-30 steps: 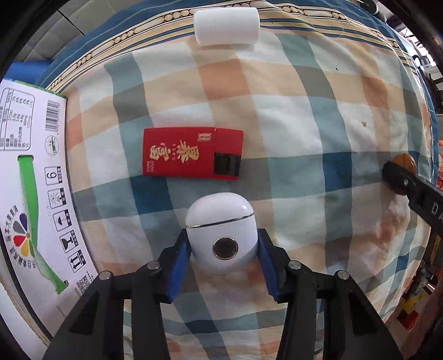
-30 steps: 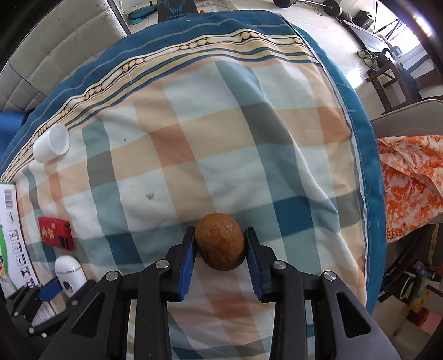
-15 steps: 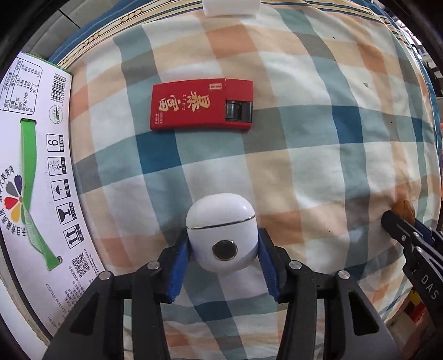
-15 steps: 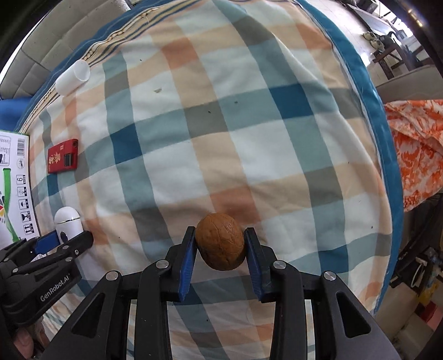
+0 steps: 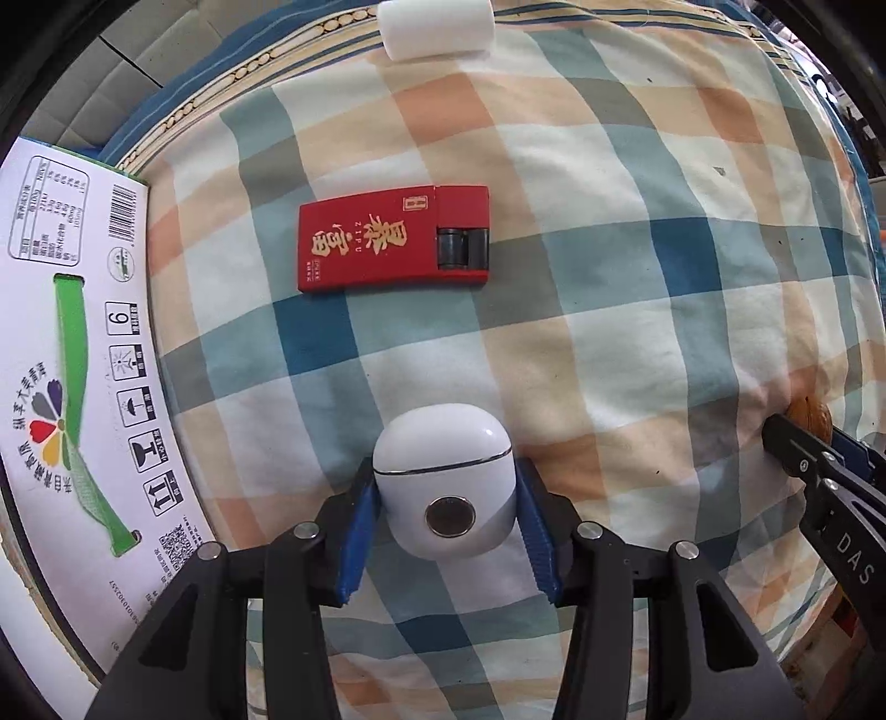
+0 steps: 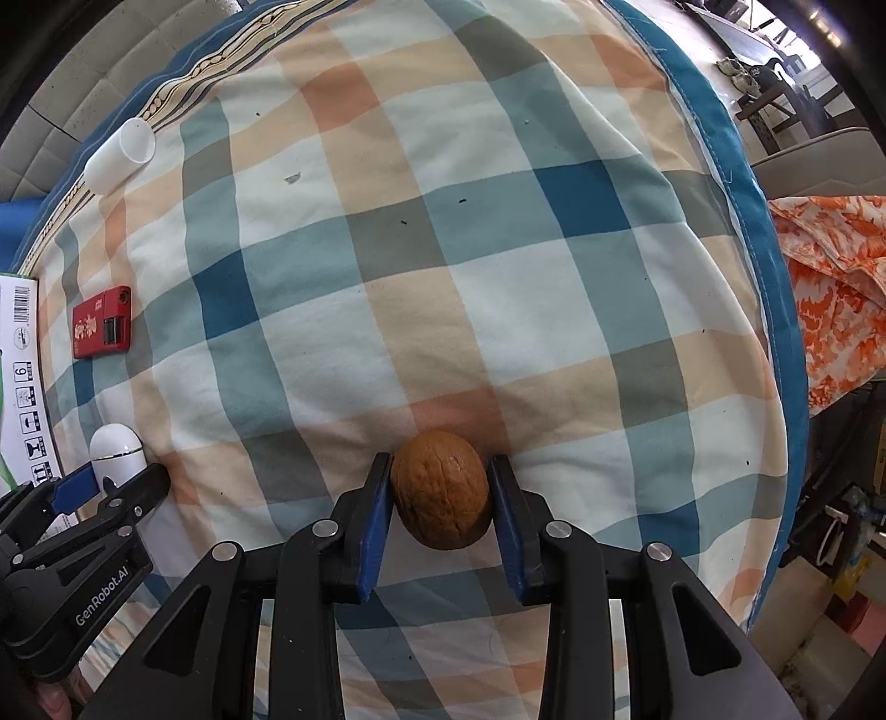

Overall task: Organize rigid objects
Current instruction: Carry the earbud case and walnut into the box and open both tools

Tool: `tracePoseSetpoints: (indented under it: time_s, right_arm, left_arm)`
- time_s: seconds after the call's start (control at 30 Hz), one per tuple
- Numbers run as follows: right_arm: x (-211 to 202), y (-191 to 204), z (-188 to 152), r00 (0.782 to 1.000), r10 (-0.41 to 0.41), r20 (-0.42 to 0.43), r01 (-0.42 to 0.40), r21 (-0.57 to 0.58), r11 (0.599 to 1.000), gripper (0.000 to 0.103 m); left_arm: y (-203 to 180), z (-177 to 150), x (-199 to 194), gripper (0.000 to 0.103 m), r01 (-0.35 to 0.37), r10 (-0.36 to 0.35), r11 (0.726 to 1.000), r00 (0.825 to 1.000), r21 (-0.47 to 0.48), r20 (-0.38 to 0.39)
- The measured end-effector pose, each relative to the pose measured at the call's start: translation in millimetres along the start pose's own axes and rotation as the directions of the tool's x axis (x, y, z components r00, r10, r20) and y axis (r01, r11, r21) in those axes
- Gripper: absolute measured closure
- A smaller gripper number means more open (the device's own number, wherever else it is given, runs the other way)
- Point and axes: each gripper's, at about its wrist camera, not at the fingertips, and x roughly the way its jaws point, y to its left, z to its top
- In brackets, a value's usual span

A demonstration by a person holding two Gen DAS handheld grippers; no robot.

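Note:
My left gripper (image 5: 446,501) is shut on a white earbud case (image 5: 446,476), low over the checked bedsheet (image 5: 609,249). My right gripper (image 6: 440,493) is shut on a brown walnut (image 6: 441,487), which rests on or just above the sheet. A red lighter box (image 5: 393,245) lies flat beyond the earbud case; it also shows in the right wrist view (image 6: 102,330). A white plastic cup (image 5: 437,27) lies on its side at the far edge of the sheet. The right gripper and walnut (image 5: 809,421) show at the right of the left wrist view.
A white cardboard box (image 5: 66,354) with green print lies along the left side of the sheet. An orange patterned cloth (image 6: 830,288) hangs off to the right. Chairs and floor clutter (image 6: 775,83) stand beyond the bed's right edge.
Both grippers have come down closer to the sheet, each holding its object. The lighter box and the cup look nearer in the left wrist view.

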Motion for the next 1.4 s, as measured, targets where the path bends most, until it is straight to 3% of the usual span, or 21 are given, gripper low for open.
tracePoseSetpoints:
  time_s: [0.33,0.67,0.83,1.03,1.23,1.4]
  right_arm:
    - [-33,19,-19,0.997,0.064,0.041,-0.064,-0.007,0.998,0.067]
    - [-100,59,-47,0.982,0.134,0.132,-0.128,-0.058,0.990,0.067]
    - [-135,88,-68,0.970,0.178,0.163,-0.162,-0.109,0.981,0.067]
    - [-166,155,-93,0.954,0.237,0.183,-0.203,-0.187,0.961,0.067]
    - [-180,237,-108,0.942,0.290,0.169,-0.239,-0.271,0.932,0.067]
    - [-170,306,-111,0.939,0.321,0.125,-0.270,-0.315,0.910,0.067]
  left_arm:
    - [18,-28,-38,0.059,0.058,-0.058,0.998,0.995,0.011,0.082]
    - [53,-63,-112,0.059,0.141,-0.143,0.990,0.966,0.024,0.215]
    - [107,-90,-137,0.059,0.187,-0.178,0.982,0.946,-0.010,0.271]
    - [177,-110,-154,0.059,0.217,-0.181,0.973,0.930,-0.080,0.319]
    - [256,-130,-160,0.059,0.228,-0.163,0.961,0.925,-0.157,0.343]
    - [321,-137,-151,0.059,0.222,-0.137,0.949,0.931,-0.225,0.339]
